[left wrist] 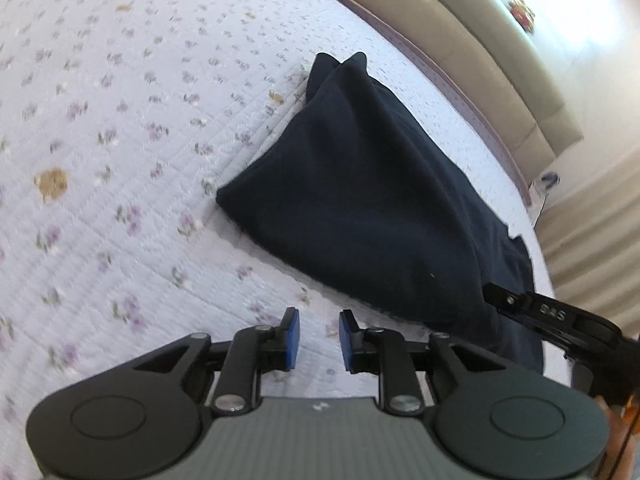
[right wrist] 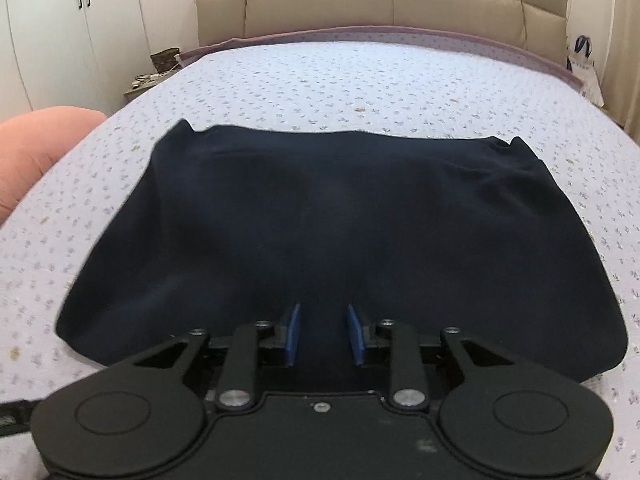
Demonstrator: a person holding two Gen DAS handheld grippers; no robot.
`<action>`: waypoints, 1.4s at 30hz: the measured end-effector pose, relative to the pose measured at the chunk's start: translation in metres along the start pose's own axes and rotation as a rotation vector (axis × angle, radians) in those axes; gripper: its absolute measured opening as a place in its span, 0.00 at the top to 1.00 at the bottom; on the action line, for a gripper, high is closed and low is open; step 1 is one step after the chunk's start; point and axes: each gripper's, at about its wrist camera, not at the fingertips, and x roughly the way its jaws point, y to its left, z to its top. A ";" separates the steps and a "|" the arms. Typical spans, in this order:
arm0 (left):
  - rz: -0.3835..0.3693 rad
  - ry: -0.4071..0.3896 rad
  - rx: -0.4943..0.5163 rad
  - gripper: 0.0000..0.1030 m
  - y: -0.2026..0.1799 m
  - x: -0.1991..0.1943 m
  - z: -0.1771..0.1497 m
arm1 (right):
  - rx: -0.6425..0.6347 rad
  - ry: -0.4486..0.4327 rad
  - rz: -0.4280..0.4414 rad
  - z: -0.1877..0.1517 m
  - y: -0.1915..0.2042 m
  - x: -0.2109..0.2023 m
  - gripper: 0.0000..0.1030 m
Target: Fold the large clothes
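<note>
On a bed spread with a lilac flowered quilt [right wrist: 360,76], a dark navy garment [right wrist: 340,220] is lying folded into a broad, roughly rectangular pad, its far edge running level toward the padded headboard [right wrist: 400,4] and a small corner peaking up at each far end. To the left of the garment, the left gripper [left wrist: 318,338] is hanging over bare quilt just off the cloth's near edge, its blue pads [left wrist: 294,336] standing a narrow way apart with nothing between them. Over the garment's near edge, the right gripper [right wrist: 322,334] is pointing down at the dark cloth, its jaws likewise parted narrowly and gripping nothing; in the left wrist view its black frame is showing at the garment's right-hand end. A pink pillow-like shape [right wrist: 36,148] is sitting left of the garment at the bed's side.

Judging by the slack jaws and the settled cloth, a fold is just being let go. The next move is probably calling for each gripper to take a fresh hold on an edge or corner of the garment and bring it across for another fold, keeping the layers aligned.
</note>
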 end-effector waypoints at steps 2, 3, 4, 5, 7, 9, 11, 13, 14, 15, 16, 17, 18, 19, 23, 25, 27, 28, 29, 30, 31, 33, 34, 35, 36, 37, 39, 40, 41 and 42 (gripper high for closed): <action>-0.021 -0.026 -0.062 0.71 0.002 0.001 0.000 | -0.007 -0.020 0.023 0.008 -0.004 -0.007 0.72; -0.024 -0.042 -0.087 0.64 0.003 0.001 0.000 | -0.011 -0.037 0.034 0.010 -0.004 -0.009 0.72; -0.023 -0.059 -0.112 0.53 0.003 0.003 0.000 | -0.014 -0.054 0.042 0.013 -0.005 -0.012 0.77; -0.026 -0.071 -0.130 0.47 0.003 0.004 0.000 | -0.019 -0.066 0.048 0.016 -0.005 -0.010 0.81; -0.051 -0.097 -0.174 0.37 0.004 0.009 -0.001 | -0.023 -0.075 0.051 0.023 -0.005 -0.003 0.84; -0.072 -0.119 -0.223 0.32 0.007 0.014 0.000 | -0.005 -0.064 0.070 0.023 -0.007 0.006 0.84; -0.101 -0.148 -0.295 0.31 0.014 0.017 0.000 | 0.013 -0.035 0.095 0.022 -0.009 0.020 0.84; -0.141 -0.196 -0.407 0.30 0.026 0.018 -0.003 | 0.011 -0.027 0.104 0.019 -0.011 0.028 0.84; -0.160 -0.216 -0.449 0.30 0.031 0.021 -0.004 | 0.008 -0.027 0.113 0.018 -0.012 0.030 0.84; -0.173 -0.236 -0.473 0.30 0.034 0.023 -0.003 | 0.010 -0.027 0.123 0.017 -0.014 0.030 0.84; -0.178 -0.254 -0.484 0.30 0.035 0.028 0.000 | 0.018 -0.025 0.136 0.018 -0.016 0.032 0.84; -0.178 -0.267 -0.483 0.30 0.034 0.032 0.005 | 0.028 -0.022 0.148 0.019 -0.018 0.034 0.84; -0.180 -0.280 -0.477 0.30 0.032 0.037 0.010 | 0.041 -0.022 0.163 0.020 -0.022 0.035 0.84; -0.181 -0.292 -0.472 0.30 0.030 0.042 0.014 | 0.059 -0.028 0.184 0.021 -0.025 0.037 0.84; -0.199 -0.347 -0.459 0.33 0.025 0.063 0.029 | 0.116 -0.051 0.244 0.025 -0.035 0.045 0.84; -0.208 -0.362 -0.452 0.35 0.021 0.073 0.035 | 0.123 -0.073 0.253 0.028 -0.035 0.045 0.85; -0.213 -0.360 -0.435 0.35 0.015 0.082 0.040 | 0.106 -0.097 0.243 0.029 -0.031 0.040 0.87; -0.212 -0.358 -0.425 0.35 0.011 0.083 0.042 | 0.084 -0.103 0.238 0.030 -0.028 0.037 0.94; -0.210 -0.355 -0.418 0.35 0.007 0.087 0.045 | 0.055 -0.108 0.223 0.032 -0.024 0.033 0.94; -0.207 -0.350 -0.409 0.37 0.004 0.092 0.049 | 0.035 -0.121 0.211 0.031 -0.021 0.027 0.94; -0.193 -0.339 -0.395 0.39 -0.002 0.097 0.054 | 0.020 -0.129 0.205 0.031 -0.019 0.023 0.94; -0.139 -0.328 -0.355 0.45 -0.012 0.102 0.060 | 0.011 -0.101 0.203 0.027 -0.017 0.023 0.94; -0.104 -0.330 -0.323 0.50 -0.019 0.104 0.065 | 0.017 -0.071 0.214 0.024 -0.016 0.028 0.95; -0.081 -0.330 -0.295 0.54 -0.024 0.104 0.066 | 0.027 -0.052 0.214 0.019 -0.017 0.034 0.95; -0.061 -0.329 -0.260 0.66 -0.032 0.105 0.070 | 0.051 -0.032 0.220 0.015 -0.018 0.042 0.96; -0.049 -0.330 -0.220 0.81 -0.039 0.103 0.073 | 0.094 -0.020 0.235 0.012 -0.023 0.048 0.96; -0.058 -0.334 -0.108 0.84 -0.059 0.097 0.081 | 0.195 -0.009 0.277 0.011 -0.033 0.053 0.96; -0.085 -0.341 -0.057 0.86 -0.070 0.092 0.085 | 0.228 -0.006 0.294 0.011 -0.037 0.054 0.96; -0.110 -0.344 -0.012 0.87 -0.082 0.088 0.087 | 0.246 -0.006 0.305 0.010 -0.040 0.054 0.96; -0.143 -0.347 0.046 0.88 -0.098 0.084 0.089 | 0.269 -0.007 0.316 0.008 -0.043 0.054 0.96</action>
